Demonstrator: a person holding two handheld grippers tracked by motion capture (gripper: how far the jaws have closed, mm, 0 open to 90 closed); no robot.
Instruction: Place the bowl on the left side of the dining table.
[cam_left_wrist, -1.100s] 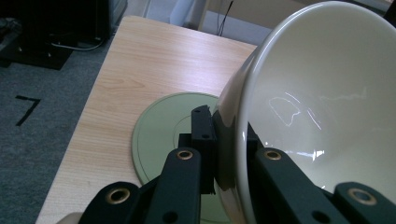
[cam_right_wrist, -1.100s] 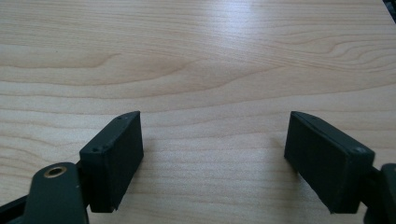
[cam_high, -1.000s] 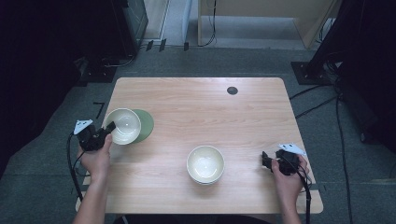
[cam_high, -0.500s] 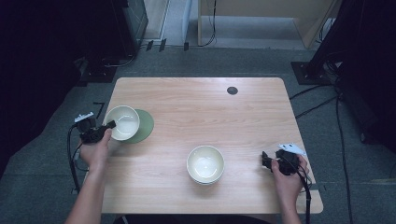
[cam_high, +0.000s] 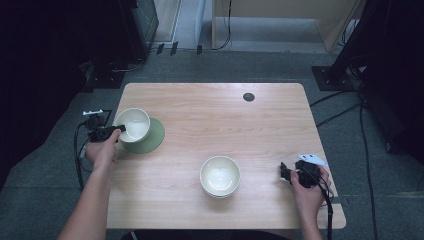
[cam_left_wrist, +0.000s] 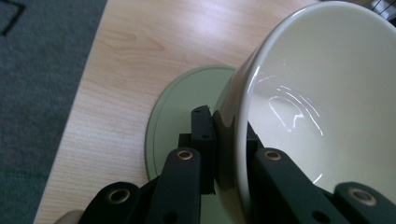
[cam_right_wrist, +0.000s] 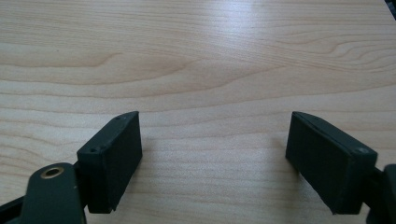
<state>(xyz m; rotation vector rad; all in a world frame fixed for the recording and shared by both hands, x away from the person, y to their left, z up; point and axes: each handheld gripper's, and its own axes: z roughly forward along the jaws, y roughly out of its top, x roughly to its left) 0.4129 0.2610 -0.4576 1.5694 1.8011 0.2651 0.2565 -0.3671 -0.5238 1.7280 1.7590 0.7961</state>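
A wooden tabletop (cam_high: 210, 125) is seen from above. At the left of the frame, the left gripper (cam_high: 114, 131) is clamped on the rim of a cream bowl (cam_high: 133, 124), one of the jaws inside the wall and one outside, as the left gripper view makes clear. The bowl is held tilted over a pale green plate (cam_high: 156, 136) near the tabletop's left edge. Compared with a second ago, the bowl and the gripper have been carried a little toward the upper left of the frame, so that more of the plate is uncovered at its right. A second cream bowl (cam_high: 220, 175) has stayed at lower centre. At the lower right, the right gripper (cam_high: 286, 173) is unmoved, its jaws spread wide with nothing between them above bare wood.
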